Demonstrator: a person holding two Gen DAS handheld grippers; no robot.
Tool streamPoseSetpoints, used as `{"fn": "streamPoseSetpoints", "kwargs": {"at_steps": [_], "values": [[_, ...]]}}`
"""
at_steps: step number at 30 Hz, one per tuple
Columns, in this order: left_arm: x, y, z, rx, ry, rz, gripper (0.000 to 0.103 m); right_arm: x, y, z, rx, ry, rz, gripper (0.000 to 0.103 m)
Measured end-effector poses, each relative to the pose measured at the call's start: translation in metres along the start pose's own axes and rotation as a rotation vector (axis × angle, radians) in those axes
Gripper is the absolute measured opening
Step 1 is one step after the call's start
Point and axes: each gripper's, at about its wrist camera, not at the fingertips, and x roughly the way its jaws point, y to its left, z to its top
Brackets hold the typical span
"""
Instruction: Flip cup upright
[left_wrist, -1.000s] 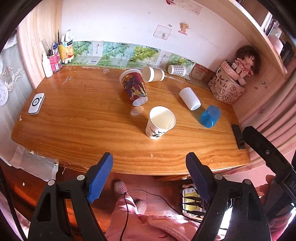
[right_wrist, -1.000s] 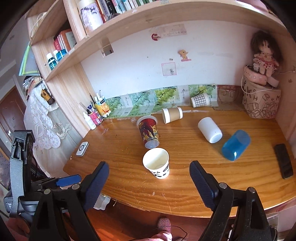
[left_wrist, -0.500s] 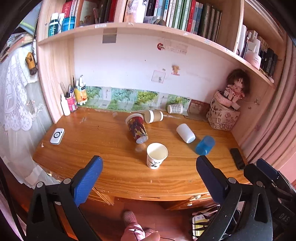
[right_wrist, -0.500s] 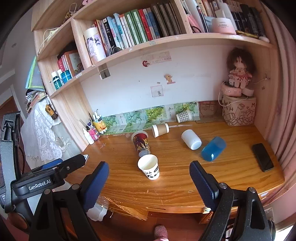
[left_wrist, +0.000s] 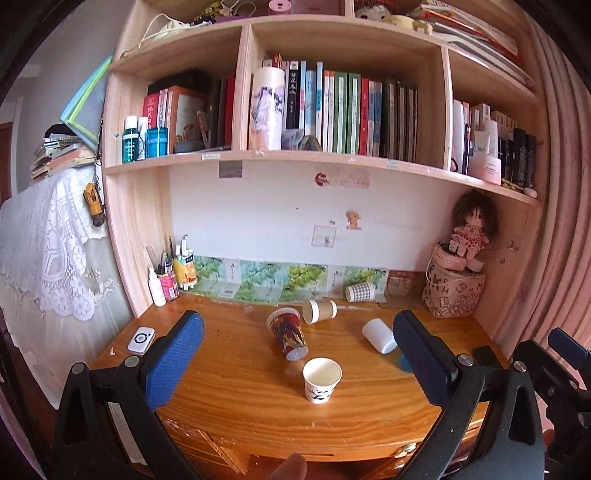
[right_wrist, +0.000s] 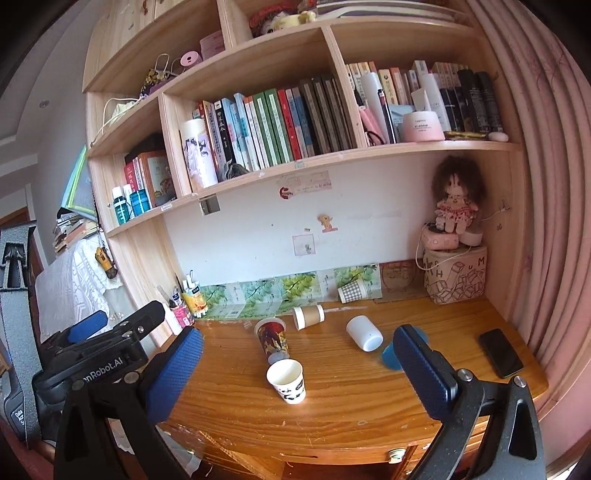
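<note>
I am holding both my jaws wide apart, gripping nothing: left gripper (left_wrist: 295, 365), right gripper (right_wrist: 297, 369). They are hanging in front of the bench (left_wrist: 236, 380). The panda cup (right_wrist: 286, 381) is standing up, and the red cup (right_wrist: 272, 339) is lying tipped just behind it.

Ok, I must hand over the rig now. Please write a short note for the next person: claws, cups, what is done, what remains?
Left claw: open, empty, off the desk.
Right claw: open, empty, off the desk.
Panda cup: upright, near the front.
Lying down: red patterned cup, brown cup, checkered cup, white cup, blue cup partly hidden.
Done: one cup stands.
Left: five cups to flip upright; none gripped yet.
</note>
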Motion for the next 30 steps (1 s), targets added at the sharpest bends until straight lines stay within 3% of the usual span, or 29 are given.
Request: {"fn": "streamPoseSetpoints", "kwargs": {"at_steps": [6,16,30], "values": [[-0.019,-0.009,0.0,0.046,-0.085,0.013,0.103,-0.018,-0.002,0.002,-0.026,-0.077,-0.042,0.103],[-0.023,-0.01,-0.003,0.009,-0.072,0.011,0.103,-0.025,-0.006,0.003,-0.031,-0.113,-0.026,0.103],[-0.026,-0.019,0.001,0.055,-0.104,0.008,0.103,-0.026,-0.007,0.003,-0.025,-0.135,-0.017,0.103]]}}
